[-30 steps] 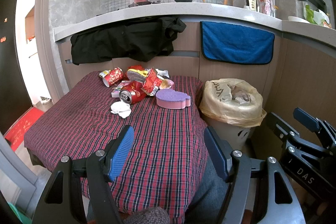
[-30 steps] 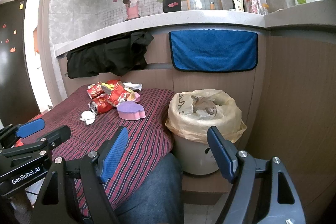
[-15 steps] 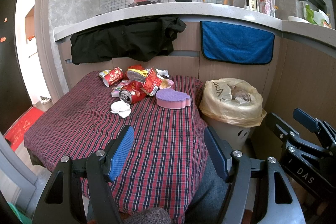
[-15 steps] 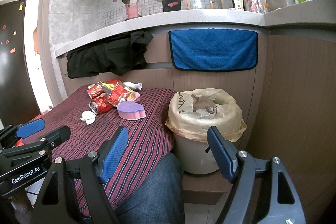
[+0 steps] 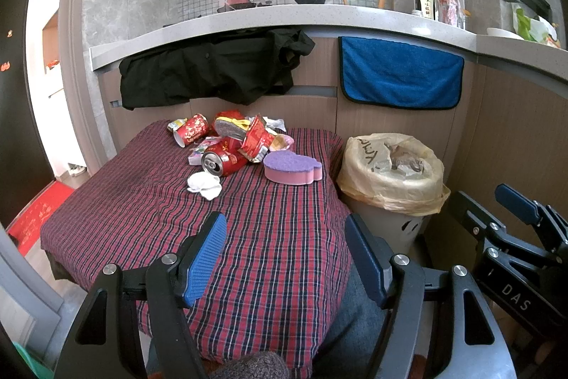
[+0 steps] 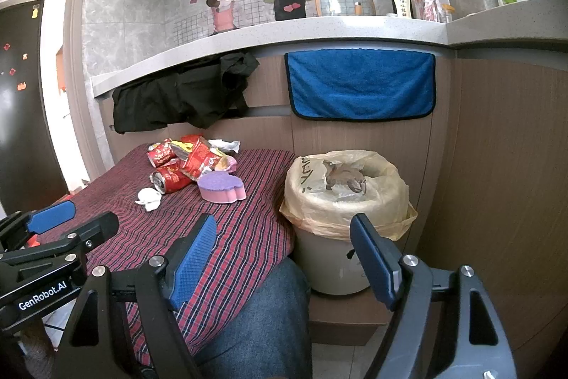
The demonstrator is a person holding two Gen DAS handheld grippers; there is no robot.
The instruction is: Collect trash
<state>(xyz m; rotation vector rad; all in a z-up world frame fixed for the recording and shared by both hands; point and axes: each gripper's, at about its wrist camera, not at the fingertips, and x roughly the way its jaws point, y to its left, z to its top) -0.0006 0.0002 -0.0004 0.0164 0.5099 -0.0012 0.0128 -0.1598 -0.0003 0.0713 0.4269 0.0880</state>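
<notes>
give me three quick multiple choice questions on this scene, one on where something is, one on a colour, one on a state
1. Where does the bin stand?
A. on the counter
B. on the floor, right of the table
C. under the black cloth

2. What colour is the hanging towel?
A. blue
B. green
C. white

3. How do the two grippers stand?
A. both shut on cans
B. left holds the sponge
C. both open, empty

Answers:
1 B, it stands beside the checked tablecloth, at its right edge.
2 A, blue, hanging below the counter ledge.
3 C, left gripper and right gripper show spread fingers with nothing between.
</notes>
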